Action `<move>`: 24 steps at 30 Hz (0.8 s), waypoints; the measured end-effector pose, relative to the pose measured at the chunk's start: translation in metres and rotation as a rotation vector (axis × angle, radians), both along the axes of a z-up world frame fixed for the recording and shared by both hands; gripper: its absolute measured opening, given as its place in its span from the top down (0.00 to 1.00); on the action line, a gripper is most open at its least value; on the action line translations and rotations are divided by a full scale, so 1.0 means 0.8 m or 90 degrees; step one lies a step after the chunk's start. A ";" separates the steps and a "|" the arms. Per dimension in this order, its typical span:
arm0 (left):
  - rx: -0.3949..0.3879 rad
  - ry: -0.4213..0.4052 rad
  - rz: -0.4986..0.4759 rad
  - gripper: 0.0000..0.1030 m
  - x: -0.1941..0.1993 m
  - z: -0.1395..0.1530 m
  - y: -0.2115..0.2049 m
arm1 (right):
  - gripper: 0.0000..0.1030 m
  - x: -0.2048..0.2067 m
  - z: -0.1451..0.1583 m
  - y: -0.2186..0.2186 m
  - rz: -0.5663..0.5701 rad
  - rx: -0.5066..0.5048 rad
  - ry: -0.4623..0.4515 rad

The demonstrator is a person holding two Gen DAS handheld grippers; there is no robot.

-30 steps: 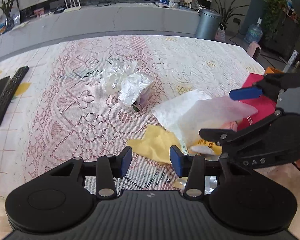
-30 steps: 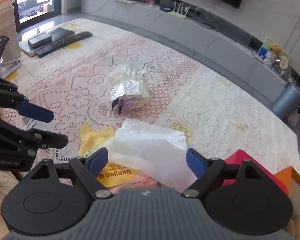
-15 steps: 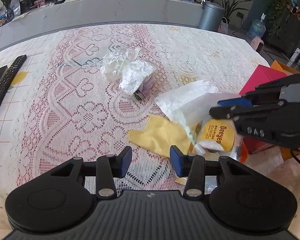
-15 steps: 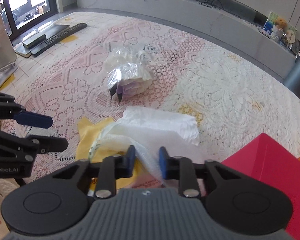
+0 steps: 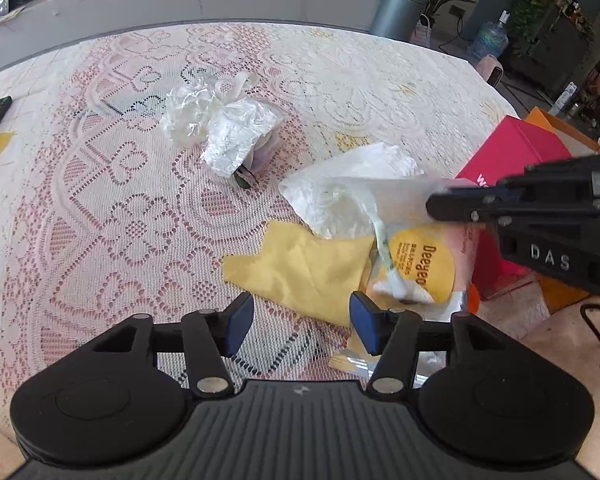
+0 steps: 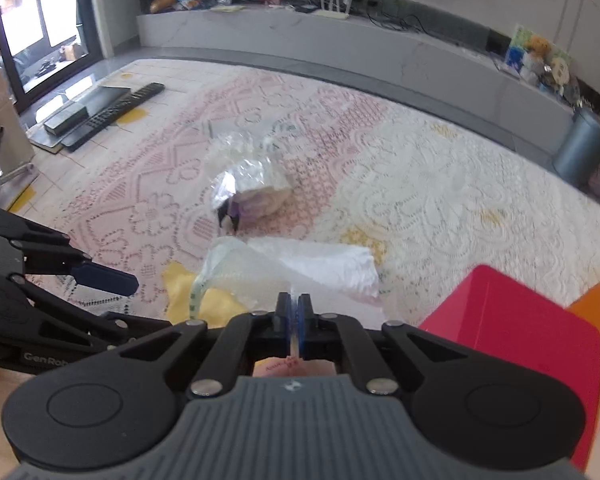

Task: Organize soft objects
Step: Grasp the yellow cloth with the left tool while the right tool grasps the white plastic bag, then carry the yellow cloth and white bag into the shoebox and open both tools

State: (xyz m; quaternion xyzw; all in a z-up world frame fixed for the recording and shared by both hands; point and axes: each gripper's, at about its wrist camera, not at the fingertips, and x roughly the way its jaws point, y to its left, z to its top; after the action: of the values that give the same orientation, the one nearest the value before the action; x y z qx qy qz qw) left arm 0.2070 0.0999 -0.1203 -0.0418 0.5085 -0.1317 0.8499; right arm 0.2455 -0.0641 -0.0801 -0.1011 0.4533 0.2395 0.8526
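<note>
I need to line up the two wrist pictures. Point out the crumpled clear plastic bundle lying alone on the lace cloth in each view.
Left wrist: the crumpled clear plastic bundle sits upper centre-left, beyond the yellow cloth.
Right wrist: the bundle sits at centre, beyond the right gripper.
Shared landmark: the grey bin behind the lace cloth.

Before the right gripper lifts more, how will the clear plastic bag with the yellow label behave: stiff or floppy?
Probably floppy: the clear plastic bag is thin and crumpled, sagging below the right gripper pinching its edge. It looks light, so it may swing. The film seems smooth, so it could slip from the shut jaws.
</note>
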 end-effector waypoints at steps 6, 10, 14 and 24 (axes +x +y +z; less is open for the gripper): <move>0.006 0.011 0.014 0.30 0.023 -0.017 -0.007 | 1.00 0.002 -0.015 -0.001 -0.003 0.025 0.025; 0.019 0.016 0.010 0.28 0.029 -0.029 -0.017 | 1.00 0.003 -0.020 -0.002 -0.001 0.029 0.031; 0.052 -0.005 -0.012 0.36 0.027 -0.031 -0.031 | 1.00 0.003 -0.023 -0.001 0.003 0.030 0.029; 0.069 -0.054 0.002 0.94 0.013 -0.019 -0.027 | 1.00 0.002 -0.022 -0.001 0.000 0.032 0.023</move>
State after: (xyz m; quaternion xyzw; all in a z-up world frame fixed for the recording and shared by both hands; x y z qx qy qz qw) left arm 0.2173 0.0783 -0.1357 0.0094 0.4784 -0.1044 0.8719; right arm 0.2467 -0.0647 -0.0973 -0.0752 0.4624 0.2530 0.8465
